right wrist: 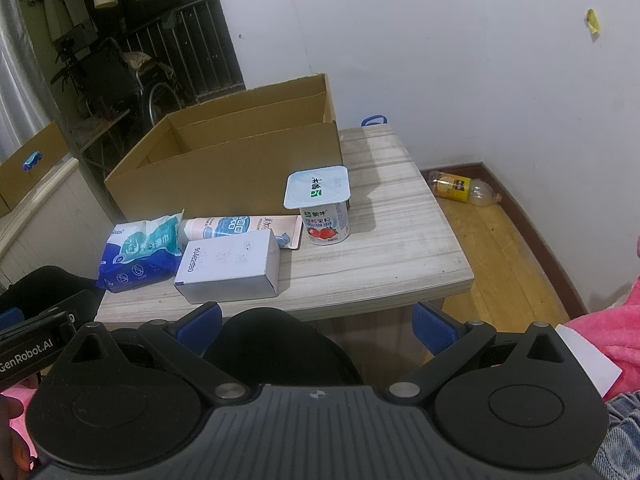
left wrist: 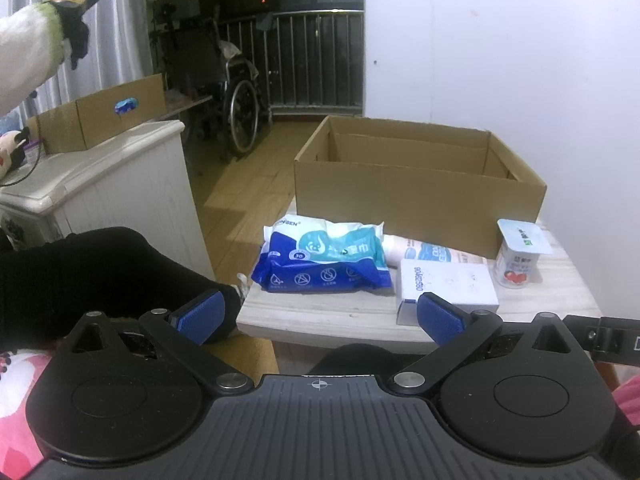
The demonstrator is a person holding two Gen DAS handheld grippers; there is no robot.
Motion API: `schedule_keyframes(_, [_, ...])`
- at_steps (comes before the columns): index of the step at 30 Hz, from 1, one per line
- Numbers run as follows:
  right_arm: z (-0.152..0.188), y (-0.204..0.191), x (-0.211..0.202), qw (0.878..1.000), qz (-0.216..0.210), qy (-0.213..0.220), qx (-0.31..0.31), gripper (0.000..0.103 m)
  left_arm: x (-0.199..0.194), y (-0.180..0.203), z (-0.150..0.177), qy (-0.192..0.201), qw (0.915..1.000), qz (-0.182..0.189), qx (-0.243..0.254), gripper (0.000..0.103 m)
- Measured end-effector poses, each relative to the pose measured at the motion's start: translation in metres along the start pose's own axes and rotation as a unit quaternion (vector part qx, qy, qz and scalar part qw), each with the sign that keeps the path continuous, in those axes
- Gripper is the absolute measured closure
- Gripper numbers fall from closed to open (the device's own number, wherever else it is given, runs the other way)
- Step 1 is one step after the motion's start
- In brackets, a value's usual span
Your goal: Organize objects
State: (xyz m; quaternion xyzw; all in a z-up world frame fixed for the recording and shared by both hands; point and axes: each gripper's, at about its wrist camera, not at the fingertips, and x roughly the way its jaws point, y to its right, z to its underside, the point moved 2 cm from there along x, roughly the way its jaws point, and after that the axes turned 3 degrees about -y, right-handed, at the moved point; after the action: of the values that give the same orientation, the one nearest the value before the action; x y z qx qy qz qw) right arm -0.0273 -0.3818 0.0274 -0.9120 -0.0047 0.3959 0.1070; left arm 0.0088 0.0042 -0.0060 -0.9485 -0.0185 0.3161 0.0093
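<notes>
Wipes pack (left wrist: pixel 324 258), tube (right wrist: pixel 244 226), white carton (right wrist: pixel 230 270) and yogurt cup (right wrist: pixel 322 210) lie unpacked on the tabletop (right wrist: pixel 400 256) before the seemingly empty cardboard box (left wrist: pixel 416 204); left gripper (left wrist: pixel 320 314) and right gripper (right wrist: pixel 318 326) fingers spread, holding nothing.

"90462580" on white box (right wrist: pixel 230 268), "GenRobot.AI" on left gripper (right wrist: pixel 28 354)

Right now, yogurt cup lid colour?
White yogurt cup lid with green logo; right wrist view.

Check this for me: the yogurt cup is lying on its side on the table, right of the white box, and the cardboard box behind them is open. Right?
Not quite. The yogurt cup stands upright, foil lid on top, as the right wrist view shows. It is on the table, right of the white box, and the cardboard box behind is open.
</notes>
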Motion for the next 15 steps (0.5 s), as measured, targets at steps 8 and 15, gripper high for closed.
schedule_keyframes(8, [0.0001, 0.0004, 0.0003, 1.000, 0.000, 0.000, 0.000, 0.000, 0.0002, 0.0000, 0.0000, 0.001, 1.0000, -0.001, 0.000, 0.000])
schedule_keyframes(15, [0.0001, 0.0004, 0.0004, 1.000, 0.000, 0.000, 0.000, 0.000, 0.0002, 0.0000, 0.0000, 0.001, 1.0000, -0.002, -0.001, 0.000])
